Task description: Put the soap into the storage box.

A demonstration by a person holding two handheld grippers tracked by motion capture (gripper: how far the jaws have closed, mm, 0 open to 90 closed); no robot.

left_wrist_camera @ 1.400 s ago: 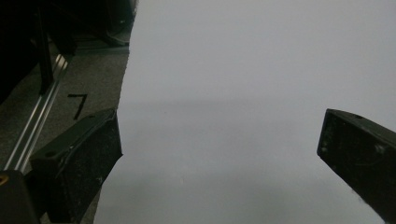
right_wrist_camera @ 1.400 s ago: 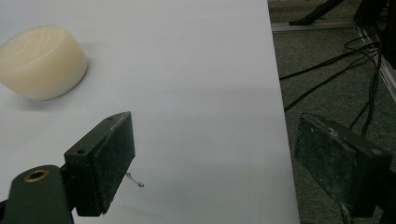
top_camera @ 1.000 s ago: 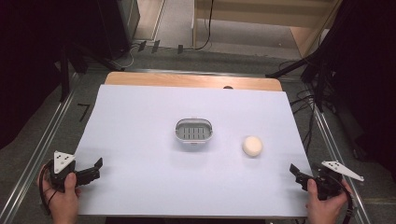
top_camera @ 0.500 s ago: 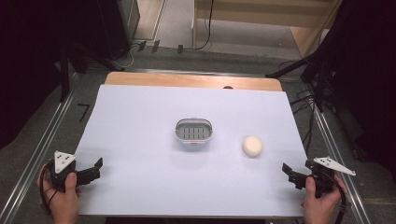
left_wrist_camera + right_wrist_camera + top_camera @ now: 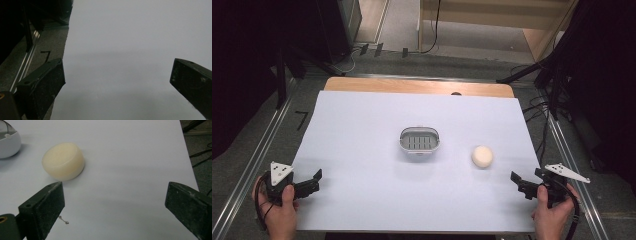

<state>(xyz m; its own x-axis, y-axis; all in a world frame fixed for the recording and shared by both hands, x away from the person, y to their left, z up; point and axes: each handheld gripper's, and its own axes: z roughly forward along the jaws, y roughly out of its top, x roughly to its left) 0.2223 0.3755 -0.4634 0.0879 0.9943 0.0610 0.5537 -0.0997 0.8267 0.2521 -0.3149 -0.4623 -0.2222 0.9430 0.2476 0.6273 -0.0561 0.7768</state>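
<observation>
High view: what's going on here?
A person holds a gripper in each hand at the near corners of a white table. The right gripper, jaws just opened wide and empty, points at a round cream soap bar beside a small grey dish. The left gripper is open over bare table.

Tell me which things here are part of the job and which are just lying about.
In the job:
- soap, nearest the right gripper, whose jaws have just been opening, nothing between them
- soap dish

Lying about:
- left gripper, open, idle
- cables beside the table
</observation>
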